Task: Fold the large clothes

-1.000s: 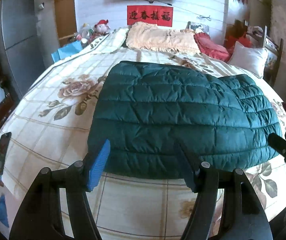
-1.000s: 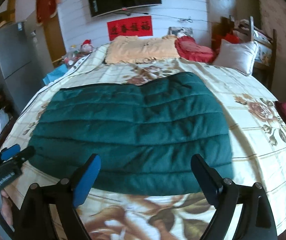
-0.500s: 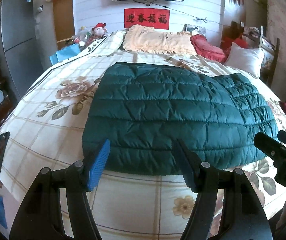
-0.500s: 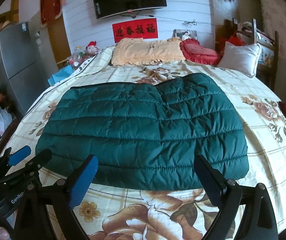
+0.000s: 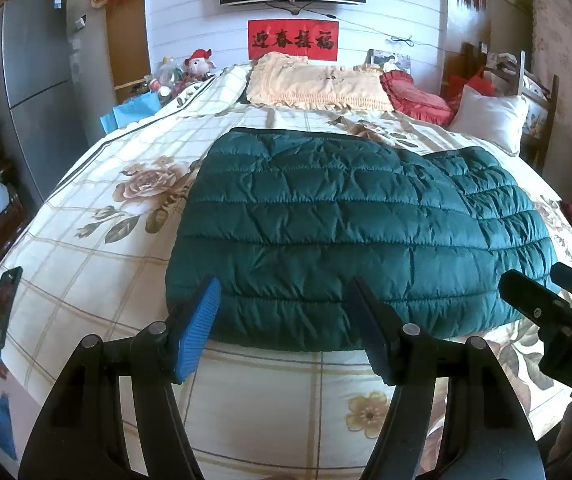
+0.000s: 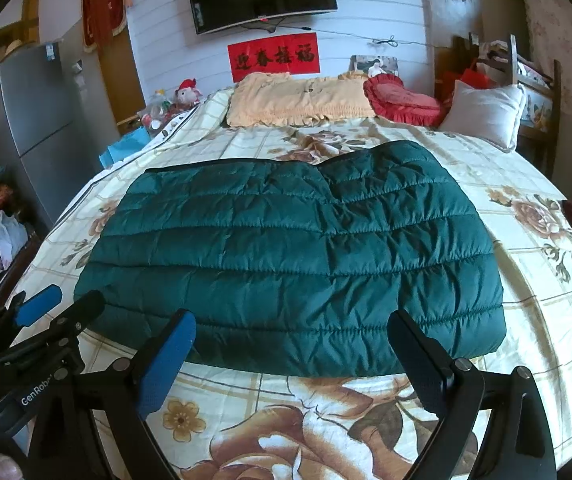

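A dark green quilted down jacket [image 5: 345, 232] lies folded into a broad rectangle on the floral bed cover [image 5: 86, 248]; it also shows in the right wrist view [image 6: 293, 260]. My left gripper [image 5: 286, 320] is open and empty, just short of the jacket's near edge. My right gripper [image 6: 293, 356] is open and empty, also just short of the near edge. The right gripper shows at the right of the left wrist view [image 5: 553, 304]. The left gripper shows at the left of the right wrist view [image 6: 54, 312].
A peach pillow [image 5: 317, 84], a red cushion [image 5: 413, 96] and a white pillow [image 5: 489, 116] lie at the head of the bed. A phone [image 5: 4, 306] lies near the bed's left edge. A grey fridge [image 5: 38, 80] stands left.
Both grippers have drawn back toward the foot of the bed, away from the jacket. The jacket stays flat and both grippers stay open.
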Available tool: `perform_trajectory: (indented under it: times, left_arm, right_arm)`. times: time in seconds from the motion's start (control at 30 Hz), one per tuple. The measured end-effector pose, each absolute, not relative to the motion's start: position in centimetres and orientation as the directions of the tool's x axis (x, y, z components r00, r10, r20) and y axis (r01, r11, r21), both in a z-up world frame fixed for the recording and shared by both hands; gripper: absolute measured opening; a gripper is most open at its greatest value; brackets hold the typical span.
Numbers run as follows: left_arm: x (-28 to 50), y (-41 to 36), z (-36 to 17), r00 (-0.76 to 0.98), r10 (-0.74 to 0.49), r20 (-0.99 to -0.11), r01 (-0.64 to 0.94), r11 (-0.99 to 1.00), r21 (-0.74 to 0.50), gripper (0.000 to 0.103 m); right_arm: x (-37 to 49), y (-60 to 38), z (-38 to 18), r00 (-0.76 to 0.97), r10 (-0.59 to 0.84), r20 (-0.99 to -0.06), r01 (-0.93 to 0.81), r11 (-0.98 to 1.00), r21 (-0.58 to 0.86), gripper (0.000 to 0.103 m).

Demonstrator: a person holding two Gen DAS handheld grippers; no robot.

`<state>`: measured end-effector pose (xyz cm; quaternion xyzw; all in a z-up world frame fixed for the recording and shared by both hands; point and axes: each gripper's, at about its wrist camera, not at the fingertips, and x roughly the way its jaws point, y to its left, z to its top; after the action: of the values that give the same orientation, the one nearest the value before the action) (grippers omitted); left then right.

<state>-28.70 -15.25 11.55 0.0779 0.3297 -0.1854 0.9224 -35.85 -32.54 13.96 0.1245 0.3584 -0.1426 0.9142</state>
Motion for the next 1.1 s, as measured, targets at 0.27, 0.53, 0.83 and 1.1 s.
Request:
perform_trajectory:
  times: [0.27,0.53,0.83,1.1]
  left_arm:
    - [-28.97,-15.43,11.45,0.71,-0.3,-0.637,0.405,0.914,0.02,0.066]
    - [-29.04,-15.45,11.41,0.711,-0.298,-0.637,0.404,0.915,0.023,0.067]
    - [-28.99,-15.43,11.4,0.708,-0.303,-0.638,0.407,0.913,0.018,0.067]
    - [-29.02,-15.48,11.37,0.708,-0.303,-0.638,0.407,0.913,0.019,0.067]
  right_arm:
    - [-35.73,-32.41,13.64,0.697,-0.157,-0.699,0.347,0.928,0.137,0.096]
    - [-35.75,-32.23,13.61,0.698,-0.155,-0.7,0.344,0.929,0.138,0.096]
    - [-35.65,-32.22,13.5,0.695,-0.149,-0.703,0.344,0.928,0.144,0.096]
    - [-35.61,-32.35,13.35,0.694,-0.148,-0.705,0.349,0.925,0.149,0.096]
